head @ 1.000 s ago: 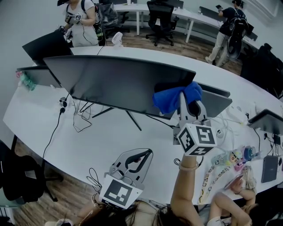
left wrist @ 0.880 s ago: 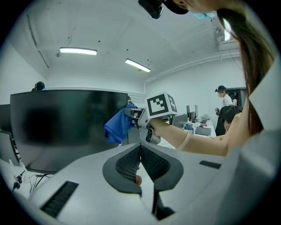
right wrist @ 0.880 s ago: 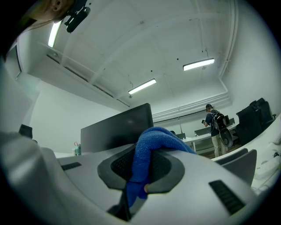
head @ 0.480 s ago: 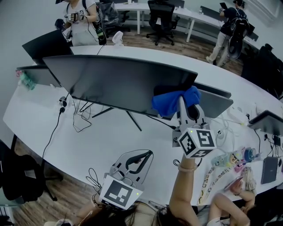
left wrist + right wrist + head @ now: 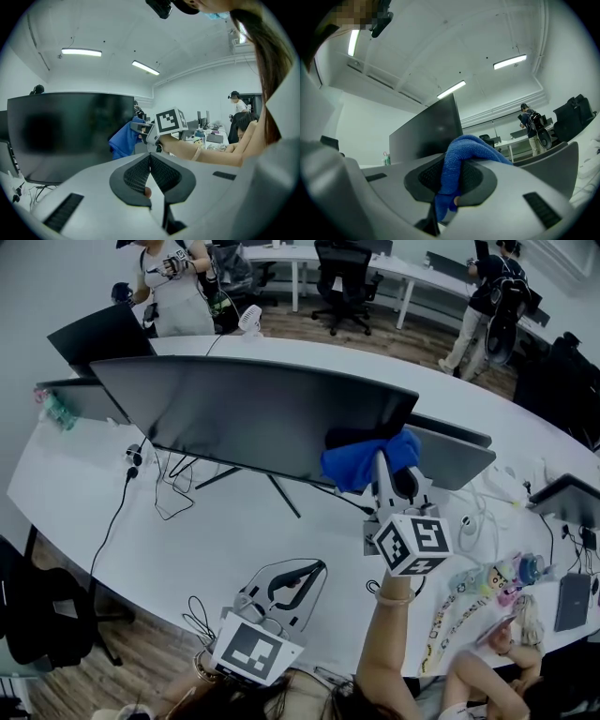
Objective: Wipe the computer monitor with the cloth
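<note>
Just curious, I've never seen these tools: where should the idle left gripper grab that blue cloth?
Probably the loose bunch of the blue cloth hanging left of the right gripper, which pinches a fold. Come from the person's side, since the monitor stands right behind it. The left gripper, shut now, would open first.

The cloth [image 5: 361, 457] looks fuzzy, perhaps microfibre — monitor [image 5: 253, 413] screen matt, table [image 5: 216, 531] smooth.

Crumpled blue cloth [image 5: 361, 457], against lower right corner of wide dark monitor [image 5: 253, 413], upright
</note>
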Demonstrator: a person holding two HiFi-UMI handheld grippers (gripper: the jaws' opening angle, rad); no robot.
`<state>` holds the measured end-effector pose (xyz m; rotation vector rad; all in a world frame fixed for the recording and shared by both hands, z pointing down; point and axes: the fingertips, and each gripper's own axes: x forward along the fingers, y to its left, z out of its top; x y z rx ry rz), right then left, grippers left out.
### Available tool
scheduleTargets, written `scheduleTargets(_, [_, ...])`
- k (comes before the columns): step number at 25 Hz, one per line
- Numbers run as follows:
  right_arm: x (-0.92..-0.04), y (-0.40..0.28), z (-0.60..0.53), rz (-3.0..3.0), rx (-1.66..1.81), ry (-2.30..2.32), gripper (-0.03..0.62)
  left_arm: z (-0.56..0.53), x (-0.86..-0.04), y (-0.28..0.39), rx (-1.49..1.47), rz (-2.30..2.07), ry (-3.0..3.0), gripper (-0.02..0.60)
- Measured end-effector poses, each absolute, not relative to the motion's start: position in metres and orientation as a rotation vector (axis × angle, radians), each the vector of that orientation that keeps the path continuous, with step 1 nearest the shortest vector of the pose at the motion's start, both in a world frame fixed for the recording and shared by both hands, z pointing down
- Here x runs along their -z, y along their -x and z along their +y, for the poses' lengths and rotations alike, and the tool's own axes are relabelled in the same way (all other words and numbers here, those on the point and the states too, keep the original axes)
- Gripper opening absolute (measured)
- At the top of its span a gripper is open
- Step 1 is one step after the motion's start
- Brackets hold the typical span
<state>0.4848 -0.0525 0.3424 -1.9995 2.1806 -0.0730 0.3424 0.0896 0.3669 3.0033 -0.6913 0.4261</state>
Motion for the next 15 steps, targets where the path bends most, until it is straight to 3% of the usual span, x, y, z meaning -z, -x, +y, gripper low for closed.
scheduleTargets(15, [-0.373,-0.484,-0.054,2.205,0.148,1.999,0.060,0.092,-0.372,-0.347,-0.451,-0.682,-3.001,0.009])
